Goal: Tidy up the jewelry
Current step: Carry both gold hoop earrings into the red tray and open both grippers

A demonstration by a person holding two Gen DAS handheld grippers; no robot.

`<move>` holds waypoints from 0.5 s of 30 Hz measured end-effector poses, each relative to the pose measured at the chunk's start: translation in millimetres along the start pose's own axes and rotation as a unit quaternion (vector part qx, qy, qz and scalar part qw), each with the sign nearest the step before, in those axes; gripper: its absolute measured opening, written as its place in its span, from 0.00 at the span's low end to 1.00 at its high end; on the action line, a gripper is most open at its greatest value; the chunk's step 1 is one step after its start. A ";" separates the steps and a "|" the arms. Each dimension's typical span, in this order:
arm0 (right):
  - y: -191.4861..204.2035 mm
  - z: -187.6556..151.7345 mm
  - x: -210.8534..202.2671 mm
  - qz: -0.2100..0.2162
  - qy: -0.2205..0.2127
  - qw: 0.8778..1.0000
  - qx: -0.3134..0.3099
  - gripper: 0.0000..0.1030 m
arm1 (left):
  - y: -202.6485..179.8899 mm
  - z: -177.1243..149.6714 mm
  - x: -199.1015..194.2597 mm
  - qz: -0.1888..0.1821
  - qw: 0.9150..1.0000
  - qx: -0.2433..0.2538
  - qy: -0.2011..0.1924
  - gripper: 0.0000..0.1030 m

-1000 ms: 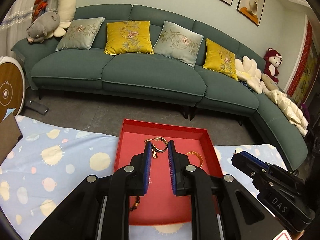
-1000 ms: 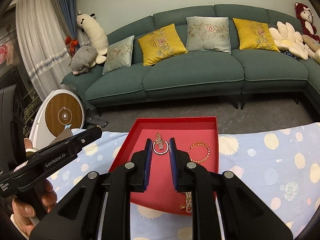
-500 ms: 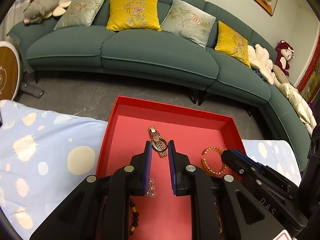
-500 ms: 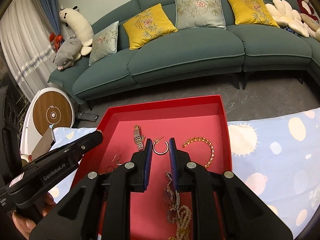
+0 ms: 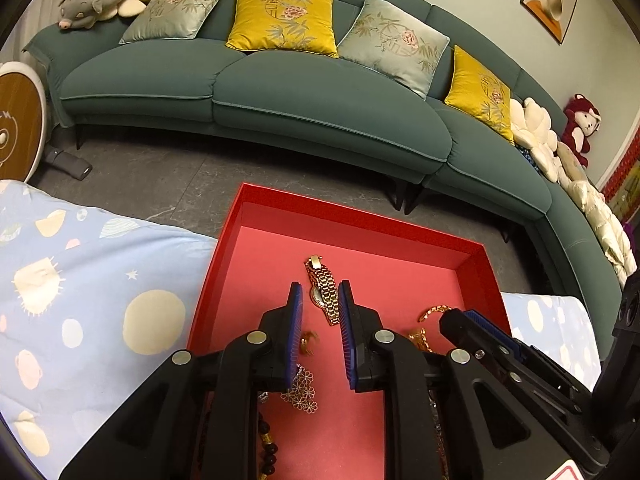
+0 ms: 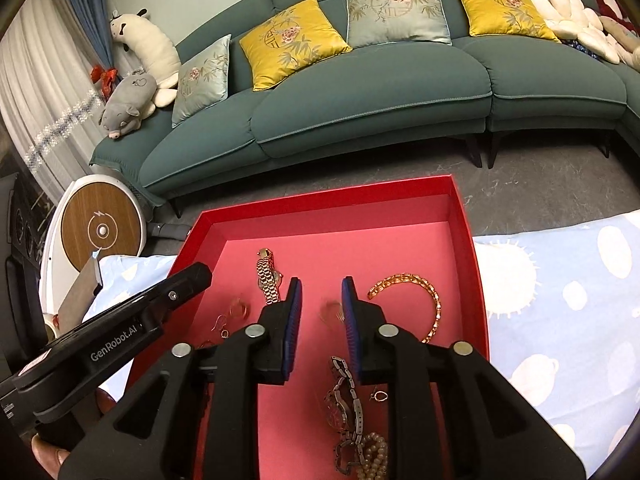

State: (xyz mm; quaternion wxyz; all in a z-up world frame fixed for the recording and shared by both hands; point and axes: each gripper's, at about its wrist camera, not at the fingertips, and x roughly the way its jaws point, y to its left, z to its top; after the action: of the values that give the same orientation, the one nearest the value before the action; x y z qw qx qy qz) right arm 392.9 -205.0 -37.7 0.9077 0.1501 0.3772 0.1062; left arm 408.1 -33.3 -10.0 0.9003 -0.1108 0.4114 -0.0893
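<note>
Both grippers hover part-open and empty over the shallow red cardboard tray [image 5: 478, 264]: the gold link-band wristwatch [image 5: 323, 292] lies just ahead between your left gripper [image 5: 319, 300] pads. Your right gripper [image 6: 319, 294] frames a blurred small ring [image 6: 331, 311]. Lower squarely, centring each piece before closing.

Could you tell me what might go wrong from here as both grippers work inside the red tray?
The left gripper and right gripper are both open over the red tray, close together, so they could collide. Near the right gripper, a chain bracelet and pearls lie tangled; lifting one may drag the other. The gold watch could slip sideways.
</note>
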 end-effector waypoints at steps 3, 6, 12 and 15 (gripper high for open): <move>-0.3 -0.3 -2.7 0.000 -0.008 1.000 0.002 0.32 | 0.4 0.1 0.4 0.005 1.000 0.003 -0.001 0.17; 0.9 0.4 -2.4 -0.001 -0.009 1.000 0.000 0.32 | -1.8 -1.5 1.3 0.008 1.000 0.008 0.001 0.17; 1.2 1.1 -2.3 -0.001 -0.010 1.000 -0.001 0.32 | -2.9 -1.5 3.5 0.011 1.000 0.014 0.001 0.17; 1.6 0.0 -3.1 -0.002 -0.011 1.000 -0.003 0.32 | -7.0 -2.0 4.1 0.015 1.000 0.021 0.001 0.17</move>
State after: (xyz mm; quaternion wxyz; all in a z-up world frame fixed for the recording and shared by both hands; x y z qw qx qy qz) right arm 390.6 -204.5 -35.1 0.9123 0.1478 0.3676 0.1037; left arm 408.7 -41.3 -12.3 0.9034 -0.0852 0.4116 -0.0845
